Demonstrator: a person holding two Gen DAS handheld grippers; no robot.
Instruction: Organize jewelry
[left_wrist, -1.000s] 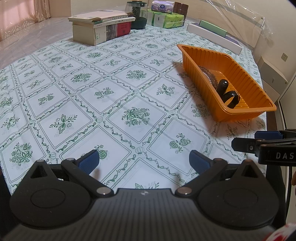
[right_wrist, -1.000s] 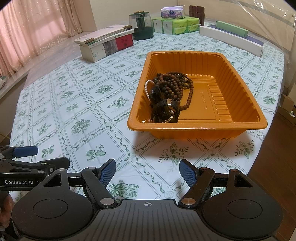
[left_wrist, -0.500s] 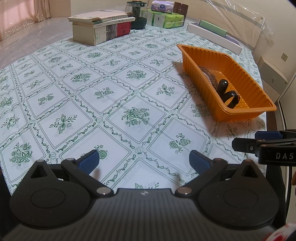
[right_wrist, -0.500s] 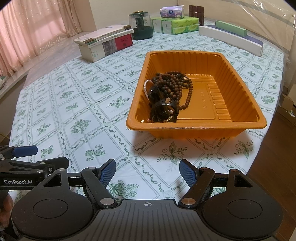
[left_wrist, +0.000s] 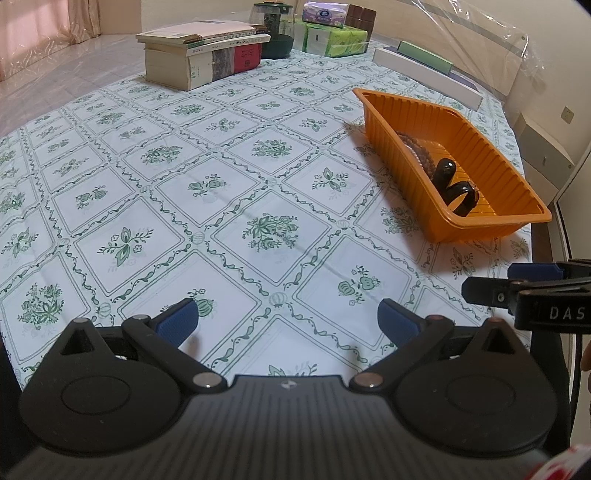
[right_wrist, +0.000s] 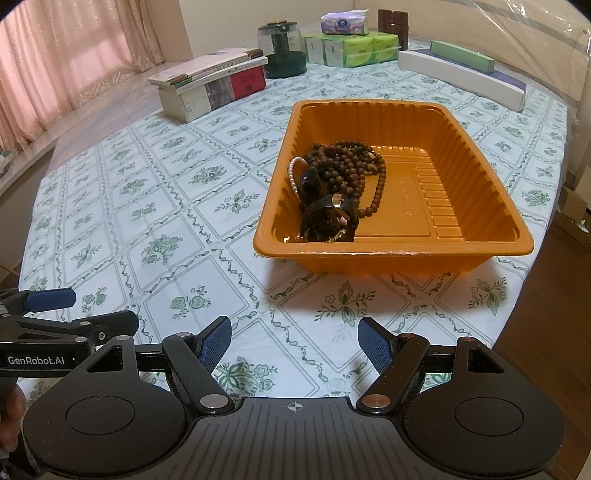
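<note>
An orange plastic tray (right_wrist: 480, 206) stands on the floral tablecloth, right of centre in the left wrist view (left_wrist: 517, 218). Inside it lie a brown bead necklace (right_wrist: 351, 166), a thin pearl bracelet (right_wrist: 293, 173) and black glossy bangles (right_wrist: 325, 218), the bangles also showing in the left wrist view (left_wrist: 452, 184). My right gripper (right_wrist: 294, 341) is open above the cloth, just short of the tray's near wall, with nothing between its blue pads. To its left, my left gripper (left_wrist: 288, 317) is open too, over bare cloth. Each gripper's fingers show at the edge of the other's view.
A stack of books (right_wrist: 212, 86) sits at the far left of the table. Behind it stand a dark glass jar (right_wrist: 282, 50), green tissue packs (right_wrist: 351, 46) and long flat boxes (right_wrist: 461, 74). The table's right edge drops to a wooden floor (right_wrist: 554, 314).
</note>
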